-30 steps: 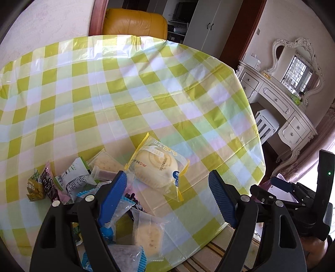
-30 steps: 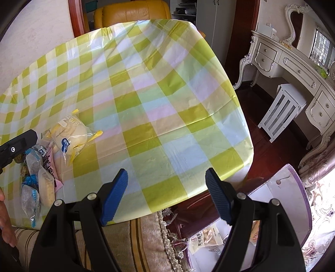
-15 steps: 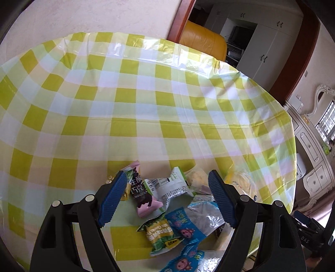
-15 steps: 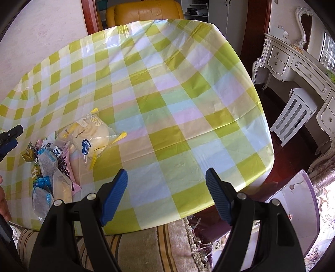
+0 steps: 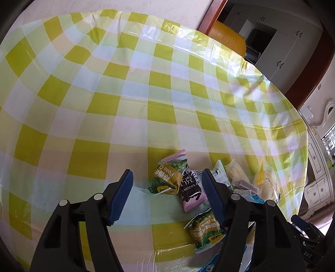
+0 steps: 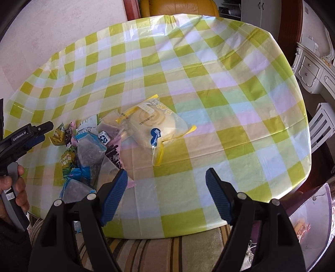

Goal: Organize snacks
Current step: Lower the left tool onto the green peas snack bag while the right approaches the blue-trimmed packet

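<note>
A pile of snack packets lies on the yellow-checked tablecloth (image 5: 146, 87). In the left wrist view a green peas packet (image 5: 167, 180) and a pink chocolate packet (image 5: 191, 190) lie between the open fingers of my left gripper (image 5: 166, 188), with a second green peas packet (image 5: 206, 232) nearer. In the right wrist view a large bun in a clear yellow-edged wrapper (image 6: 156, 127) lies just beyond my open, empty right gripper (image 6: 166, 182). Blue-ended packets (image 6: 90, 150) lie to its left. The left gripper (image 6: 39, 134) shows at the left edge.
The table's near edge (image 6: 167, 232) hangs over a striped cloth (image 6: 163, 253). A yellow leather chair (image 6: 180, 7) stands behind the table. A white dresser (image 6: 314, 69) and a white stool (image 6: 322, 129) stand to the right. A purple-rimmed box (image 6: 312, 213) sits low right.
My left gripper has swung left, from over the bun to the peas and chocolate packets. My right gripper has moved left toward the bun. Both stay open.
</note>
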